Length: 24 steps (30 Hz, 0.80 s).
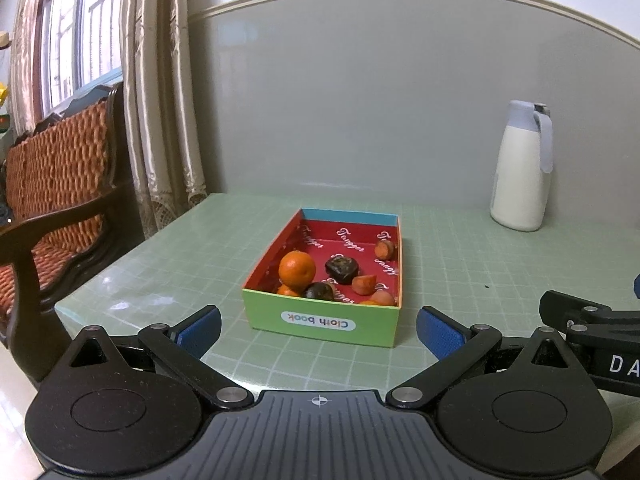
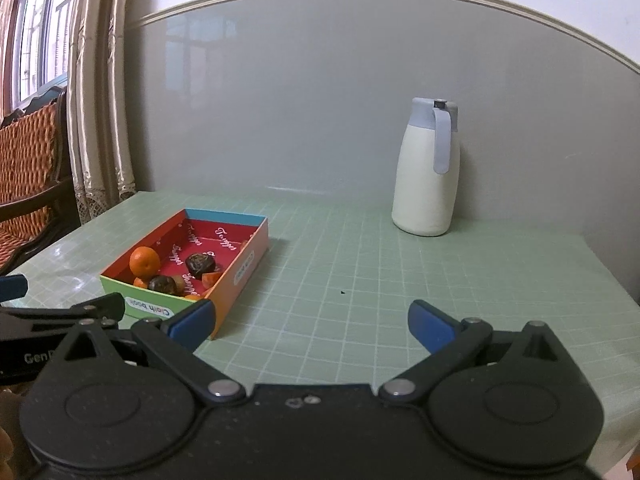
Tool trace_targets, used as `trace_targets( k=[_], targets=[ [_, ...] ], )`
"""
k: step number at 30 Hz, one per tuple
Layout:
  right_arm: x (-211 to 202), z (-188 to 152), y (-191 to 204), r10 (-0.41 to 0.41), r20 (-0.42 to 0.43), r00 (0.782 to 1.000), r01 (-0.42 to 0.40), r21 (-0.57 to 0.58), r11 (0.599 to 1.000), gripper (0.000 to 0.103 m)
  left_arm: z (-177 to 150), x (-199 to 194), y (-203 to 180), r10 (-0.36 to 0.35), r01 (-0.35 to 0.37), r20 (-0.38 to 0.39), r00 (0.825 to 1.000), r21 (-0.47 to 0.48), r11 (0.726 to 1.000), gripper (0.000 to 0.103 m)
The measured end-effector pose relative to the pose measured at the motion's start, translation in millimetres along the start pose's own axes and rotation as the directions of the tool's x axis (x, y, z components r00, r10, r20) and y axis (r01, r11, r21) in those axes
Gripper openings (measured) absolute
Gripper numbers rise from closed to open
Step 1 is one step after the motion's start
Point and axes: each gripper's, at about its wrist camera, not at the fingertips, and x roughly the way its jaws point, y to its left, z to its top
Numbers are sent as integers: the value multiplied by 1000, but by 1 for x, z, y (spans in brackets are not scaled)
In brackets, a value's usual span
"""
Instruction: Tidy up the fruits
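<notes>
A colourful cardboard box (image 1: 320, 322) with a red inside sits on the green table; it also shows in the right wrist view (image 2: 240, 276). In it lie an orange tangerine (image 1: 297, 268), two dark fruits (image 1: 341, 269) (image 1: 319, 291) and several small orange pieces (image 1: 364, 283). My left gripper (image 1: 318, 326) is open and empty, just in front of the box. My right gripper (image 2: 312, 322) is open and empty, to the right of the box over bare table. The tangerine (image 2: 144, 261) and a dark fruit (image 2: 200, 264) show in the right wrist view too.
A white jug with a pale blue lid (image 1: 520, 168) stands at the back right by the wall, also in the right wrist view (image 2: 426, 170). A wooden chair with orange cushion (image 1: 56, 184) and curtains (image 1: 160, 100) stand left of the table's edge.
</notes>
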Motion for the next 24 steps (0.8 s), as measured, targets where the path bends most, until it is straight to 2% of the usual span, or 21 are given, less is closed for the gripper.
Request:
trace_targets(
  k=[13, 24],
  targets=[
    [8, -3, 12, 14, -10, 1000, -14, -7, 1000, 103, -3, 7, 14, 29, -29, -19, 999, -34, 999, 103],
    [8, -1, 18, 35, -6, 999, -35, -16, 999, 103, -3, 9, 16, 48, -48, -15, 999, -14, 999, 103]
  ],
)
